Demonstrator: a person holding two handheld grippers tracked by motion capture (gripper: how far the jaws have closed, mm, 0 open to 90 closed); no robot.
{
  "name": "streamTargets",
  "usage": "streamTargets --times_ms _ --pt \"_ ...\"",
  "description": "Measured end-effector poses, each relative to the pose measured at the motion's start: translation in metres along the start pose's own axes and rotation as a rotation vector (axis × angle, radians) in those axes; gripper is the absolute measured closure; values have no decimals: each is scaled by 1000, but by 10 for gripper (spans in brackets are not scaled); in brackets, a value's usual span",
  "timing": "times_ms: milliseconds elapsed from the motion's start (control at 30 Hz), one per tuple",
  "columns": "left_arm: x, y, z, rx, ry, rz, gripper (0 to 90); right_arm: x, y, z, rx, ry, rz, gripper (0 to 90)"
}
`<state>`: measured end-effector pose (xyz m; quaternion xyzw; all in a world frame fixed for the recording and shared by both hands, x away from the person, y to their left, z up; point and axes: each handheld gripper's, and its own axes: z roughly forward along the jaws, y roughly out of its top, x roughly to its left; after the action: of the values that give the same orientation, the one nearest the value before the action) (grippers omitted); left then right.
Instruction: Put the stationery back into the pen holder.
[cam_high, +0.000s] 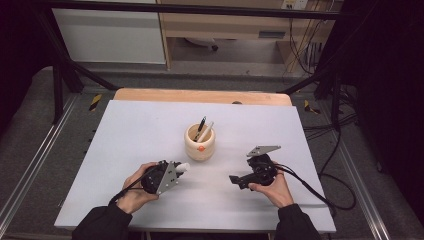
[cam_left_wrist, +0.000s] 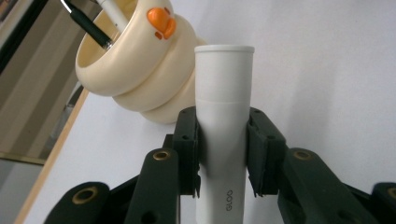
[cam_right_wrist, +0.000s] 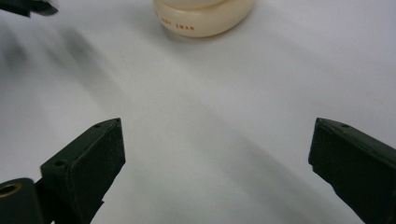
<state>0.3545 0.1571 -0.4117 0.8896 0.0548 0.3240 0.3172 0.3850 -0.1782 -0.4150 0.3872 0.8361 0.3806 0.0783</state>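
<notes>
A cream, ribbed holder with an orange mark stands mid-table; a black pen and a white pen stick out of it. My left gripper is shut on a white tube, its capped end pointing toward the holder, which sits just beyond and left of it. The tube's tip shows at the jaws in the high view. My right gripper stands open over bare table, nothing between its jaws; the holder's base lies ahead of it. In the high view the right gripper rests low, right of the holder.
The white table top has a wooden strip along its far edge. Black cables trail off to the right from the right gripper. A dark frame and metal rails surround the table.
</notes>
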Motion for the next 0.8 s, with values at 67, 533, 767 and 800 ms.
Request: streamTargets --times_ms 67,533,767,800 --pt "2 -1 -1 -2 -3 -29 677 -4 -4 -1 -6 -14 2 29" --pt "20 -4 -12 -43 -23 -284 677 -30 -41 -14 -45 -2 -11 14" --pt "30 -1 -13 -60 -24 -401 678 -36 -50 -22 -62 -6 -29 10" --pt "31 0 -13 -61 -26 -414 677 -37 -52 -23 -65 -9 -27 11"
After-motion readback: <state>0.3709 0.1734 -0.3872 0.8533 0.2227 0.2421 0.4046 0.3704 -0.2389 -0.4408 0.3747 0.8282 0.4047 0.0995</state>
